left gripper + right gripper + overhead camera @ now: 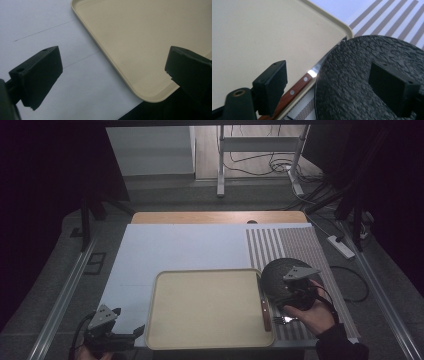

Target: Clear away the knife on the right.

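Beige tray [207,307] sits at table's near edge on white sheet [170,247]. Black textured plate [277,272] just right of tray, on striped mat [300,245]. Wooden-handled knife [265,307] along tray's right rim. Fork [286,320] right of knife. Right gripper [329,82] over plate and knife, jaws wide, nothing between. Left gripper [112,75] at tray's near-left corner, jaws wide, empty.

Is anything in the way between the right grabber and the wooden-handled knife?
Nothing visible blocks it. The right gripper hangs open over the knife, which lies bare between the tray and the dark plate, whose rim crowds the blade.
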A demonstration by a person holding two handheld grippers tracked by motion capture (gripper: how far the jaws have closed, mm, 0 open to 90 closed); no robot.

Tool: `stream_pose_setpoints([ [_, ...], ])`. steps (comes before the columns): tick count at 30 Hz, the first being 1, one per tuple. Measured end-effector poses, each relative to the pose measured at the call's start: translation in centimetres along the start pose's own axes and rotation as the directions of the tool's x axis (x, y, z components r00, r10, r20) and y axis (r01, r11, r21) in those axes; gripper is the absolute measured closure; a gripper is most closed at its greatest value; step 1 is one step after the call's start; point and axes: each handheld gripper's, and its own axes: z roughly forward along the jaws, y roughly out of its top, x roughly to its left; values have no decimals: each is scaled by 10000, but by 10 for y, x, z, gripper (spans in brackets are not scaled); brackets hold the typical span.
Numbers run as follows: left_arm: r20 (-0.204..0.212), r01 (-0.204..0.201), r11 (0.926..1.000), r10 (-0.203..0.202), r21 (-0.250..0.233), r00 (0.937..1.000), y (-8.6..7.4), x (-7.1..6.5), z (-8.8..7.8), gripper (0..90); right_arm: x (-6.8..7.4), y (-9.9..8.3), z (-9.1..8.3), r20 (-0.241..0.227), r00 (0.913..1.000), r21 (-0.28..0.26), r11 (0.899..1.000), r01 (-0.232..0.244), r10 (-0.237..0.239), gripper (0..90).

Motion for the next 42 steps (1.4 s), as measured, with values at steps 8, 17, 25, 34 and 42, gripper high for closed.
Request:
stream_pose_setpoints([
  [8, -11, 10, 10000, -10, 9, 10000, 0, 0, 0, 10, -3, -13, -14, 185, 9991, -170, 9991, -382, 385, 121],
  [17, -26, 16, 10000, -16, 21, 10000, 0, 0, 0, 10, -9, -29, -32, 451, 9952, -369, 9957, -848, 865, 110],
  [25, -44, -1, 10000, 1, 55, 10000, 0, 0, 0, 10, -13, -44, -43, 723, 9903, -388, 9925, -1163, 1188, 98],
  [34, -49, 21, 10000, -21, 37, 10000, 0, 0, 0, 10, -14, -59, -51, 980, 9844, -304, 9892, -1437, 1460, 94],
  [42, -38, 19, 10000, -19, 64, 10000, 0, 0, 0, 10, -18, -72, -51, 902, 9781, -17, 9821, -1884, 1878, 98],
])
